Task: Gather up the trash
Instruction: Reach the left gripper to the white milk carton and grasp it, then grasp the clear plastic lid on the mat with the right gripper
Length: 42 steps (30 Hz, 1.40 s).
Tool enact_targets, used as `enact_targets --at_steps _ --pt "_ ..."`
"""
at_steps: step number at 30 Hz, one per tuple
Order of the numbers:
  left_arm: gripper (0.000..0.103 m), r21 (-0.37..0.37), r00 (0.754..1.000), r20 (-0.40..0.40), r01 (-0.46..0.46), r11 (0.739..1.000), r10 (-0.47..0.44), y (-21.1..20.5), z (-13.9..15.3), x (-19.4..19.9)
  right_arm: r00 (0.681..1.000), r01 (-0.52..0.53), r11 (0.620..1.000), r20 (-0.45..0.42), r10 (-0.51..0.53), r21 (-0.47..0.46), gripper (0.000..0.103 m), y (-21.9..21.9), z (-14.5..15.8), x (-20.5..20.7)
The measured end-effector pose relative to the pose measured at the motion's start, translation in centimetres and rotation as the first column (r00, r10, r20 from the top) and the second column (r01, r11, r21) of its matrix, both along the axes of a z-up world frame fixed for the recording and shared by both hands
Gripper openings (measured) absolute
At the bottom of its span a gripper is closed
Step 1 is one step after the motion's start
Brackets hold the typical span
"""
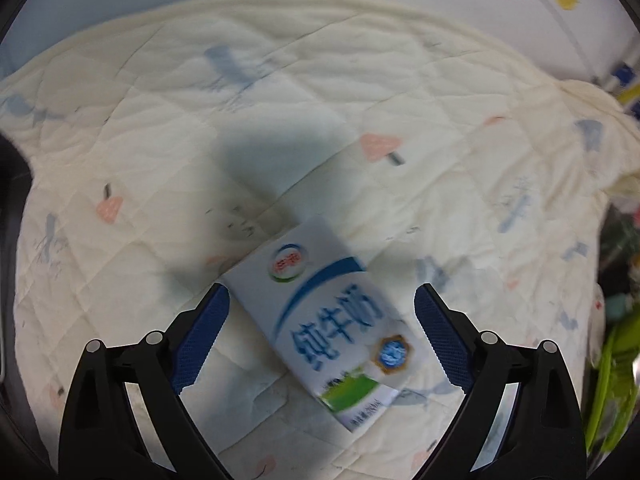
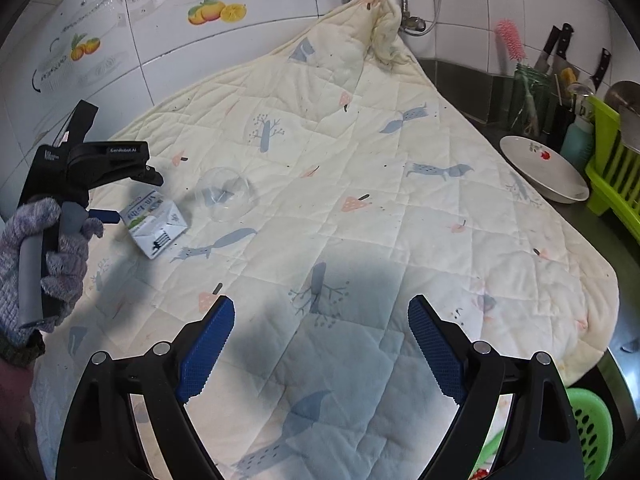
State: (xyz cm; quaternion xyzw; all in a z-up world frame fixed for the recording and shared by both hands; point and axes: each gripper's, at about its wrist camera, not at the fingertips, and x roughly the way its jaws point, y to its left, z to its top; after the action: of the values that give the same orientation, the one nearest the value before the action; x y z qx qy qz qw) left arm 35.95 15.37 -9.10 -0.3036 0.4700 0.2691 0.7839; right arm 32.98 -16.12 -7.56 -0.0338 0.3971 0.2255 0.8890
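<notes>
A white, blue and green milk carton (image 1: 332, 316) lies on a cream quilted cloth (image 1: 280, 100). My left gripper (image 1: 322, 298) is open, its blue fingers on either side of the carton, not touching it. In the right wrist view the carton (image 2: 154, 224) lies at the left, with the left gripper (image 2: 120, 196) over it, held by a gloved hand. A clear plastic cup (image 2: 228, 194) lies on its side next to the carton. My right gripper (image 2: 320, 314) is open and empty above the cloth (image 2: 380, 220), far from both.
A white bowl (image 2: 544, 172), a lime green dish rack (image 2: 616, 168) and a holder with knives (image 2: 556, 52) stand at the right. A green basket (image 2: 588, 428) sits at the lower right. A tiled wall (image 2: 160, 20) is behind.
</notes>
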Motion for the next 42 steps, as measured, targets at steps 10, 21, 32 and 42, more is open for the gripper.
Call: enact_targets --at_steps 10,21,32,42 --pt "0.092 -0.017 0.996 -0.049 -0.075 0.997 0.074 -1.4 -1.5 1.4 1.0 -0.007 1.0 -0.027 0.007 -0.005 0.086 0.5 -1.5 1.6" --pt "0.073 -0.031 0.996 -0.027 0.087 0.996 -0.088 -1.2 -1.6 0.8 0.999 -0.032 0.999 -0.039 0.032 -0.004 0.086 2.5 -1.5 3.0" --pt "0.07 -0.001 0.956 0.015 0.292 0.957 -0.292 1.2 0.3 -3.8 0.994 -0.096 0.995 -0.041 0.098 0.038 0.086 9.6 -0.5 5.3" --pt "0.07 0.034 0.93 0.049 0.363 0.931 -0.364 2.7 0.8 -6.5 0.996 -0.066 0.998 -0.061 0.067 0.016 0.085 16.1 -1.5 9.4"
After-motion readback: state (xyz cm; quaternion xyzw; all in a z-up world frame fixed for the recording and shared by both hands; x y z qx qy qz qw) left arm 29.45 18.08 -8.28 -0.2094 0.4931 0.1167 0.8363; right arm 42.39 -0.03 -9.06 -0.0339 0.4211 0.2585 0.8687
